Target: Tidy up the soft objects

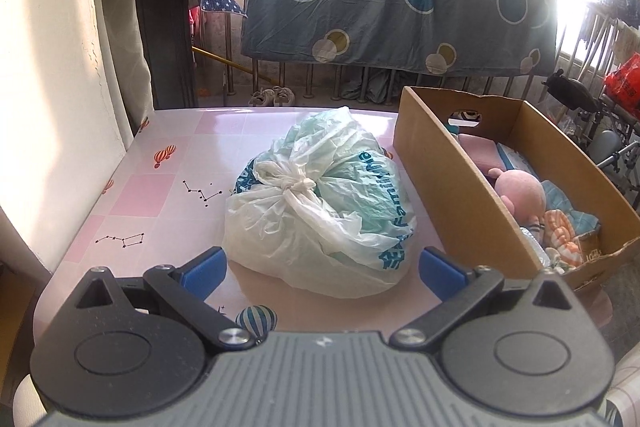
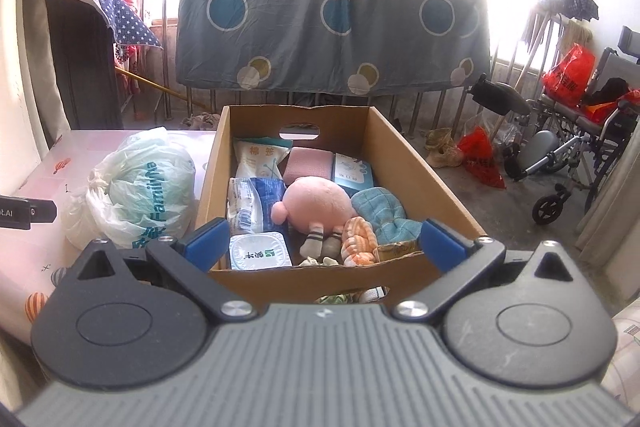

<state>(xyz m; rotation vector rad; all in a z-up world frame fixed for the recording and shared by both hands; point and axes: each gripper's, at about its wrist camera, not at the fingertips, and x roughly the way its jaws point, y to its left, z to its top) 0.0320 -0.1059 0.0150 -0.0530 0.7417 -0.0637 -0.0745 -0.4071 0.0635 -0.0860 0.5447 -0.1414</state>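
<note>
While one bag [image 1: 320, 203] waits, one box [image 2: 404, 155] holds perhaps ten items.

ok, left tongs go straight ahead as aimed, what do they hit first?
Most likely the knotted plastic bag: it sits on the table dead ahead, between the open left tongs. The cardboard box lies off to the right. Depth is uncertain.

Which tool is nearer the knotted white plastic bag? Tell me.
Left. The left tool stands open right at the knotted white plastic bag; the right tool faces the cardboard box beside it.
</note>
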